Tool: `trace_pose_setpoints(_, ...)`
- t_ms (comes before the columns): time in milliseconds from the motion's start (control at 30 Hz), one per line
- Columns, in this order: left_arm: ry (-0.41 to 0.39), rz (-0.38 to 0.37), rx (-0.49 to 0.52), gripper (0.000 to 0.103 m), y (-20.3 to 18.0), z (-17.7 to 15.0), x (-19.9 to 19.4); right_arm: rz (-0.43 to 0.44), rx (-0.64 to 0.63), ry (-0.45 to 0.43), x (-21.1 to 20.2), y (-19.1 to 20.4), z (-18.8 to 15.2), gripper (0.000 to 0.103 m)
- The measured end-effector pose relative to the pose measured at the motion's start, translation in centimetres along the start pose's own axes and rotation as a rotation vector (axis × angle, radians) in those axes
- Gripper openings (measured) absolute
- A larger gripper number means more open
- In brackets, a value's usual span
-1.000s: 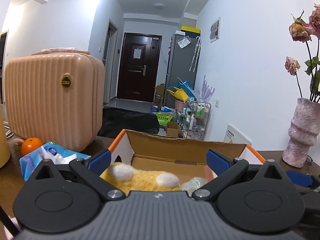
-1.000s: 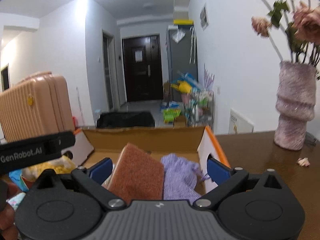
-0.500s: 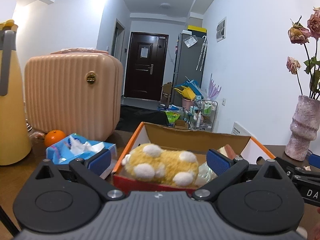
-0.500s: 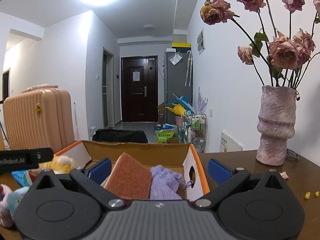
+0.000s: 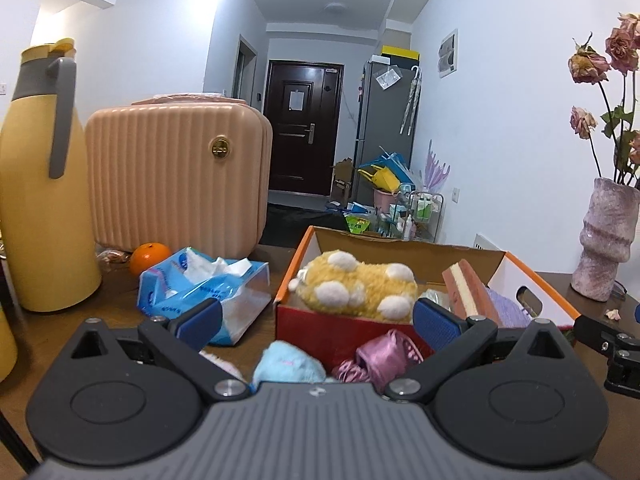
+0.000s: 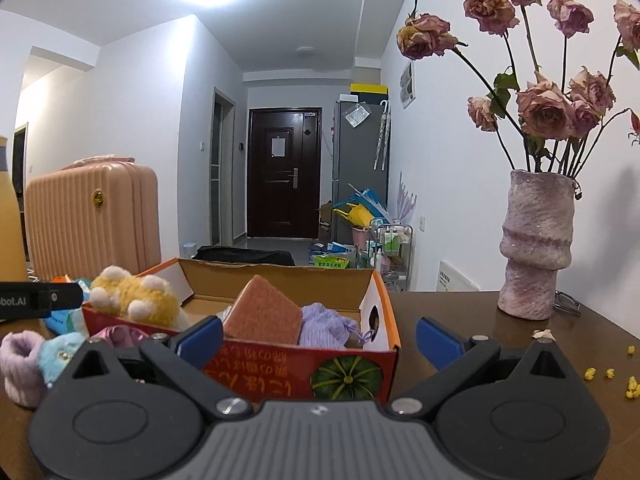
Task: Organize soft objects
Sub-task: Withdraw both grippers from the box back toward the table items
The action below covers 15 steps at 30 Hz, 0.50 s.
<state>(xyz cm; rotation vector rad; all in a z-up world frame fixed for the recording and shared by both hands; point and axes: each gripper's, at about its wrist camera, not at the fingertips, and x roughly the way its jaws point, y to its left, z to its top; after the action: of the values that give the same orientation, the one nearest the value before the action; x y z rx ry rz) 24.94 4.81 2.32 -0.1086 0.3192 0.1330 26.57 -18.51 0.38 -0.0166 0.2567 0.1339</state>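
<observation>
Both grippers spread wide and carrying nothing right now: left gripper point(image 5: 316, 316) and right gripper point(image 6: 320, 330), pads well apart with only air between.

Ahead of the left jaws: the cardboard box point(image 5: 352, 330), already loaded with a yellow plush point(image 5: 356, 286), a sponge point(image 5: 466, 286) and a purple pouch point(image 5: 506, 306). Still outside, low between the left pads and just in front of the box's near wall: a blue fluffy sock point(image 5: 288, 364) and a shiny pink scrunchie point(image 5: 384, 356). Off past the left pad of the right gripper, a lilac fluffy sock point(image 6: 20, 364) sitting touching the blue one. Beyond the left pad of the left gripper, a tissue pack point(image 5: 204, 292), probably not part of the job.

Looks like the step is grabbing the next loose soft thing, most likely the blue sock or the scrunchie, since both sit right under the left jaws. Tips, for what it's worth:
- Drop straight down over one item only, not both; hard to tell from here whether those two touch.
- Squeeze through the thick middle, since fluffy stuff squashes and slips out of a shallow pinch.
- Lift clear of the box's near wall before moving forward, otherwise the box gets shoved.
- Release over the free spot between plush and sponge, not on top of the plush where it could roll back out.
- Keep the right gripper parked clear; vase point(image 6: 538, 244) well off past its right pad.
</observation>
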Motion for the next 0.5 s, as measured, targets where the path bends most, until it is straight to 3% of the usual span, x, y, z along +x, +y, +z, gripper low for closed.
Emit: trace_pose_setpoints(500,0.026,0.014,0.021,0.103,1.6,-1.7,-3.6,0.009,-0.032,0.013,-4.2,0.1,-1.6,0.103)
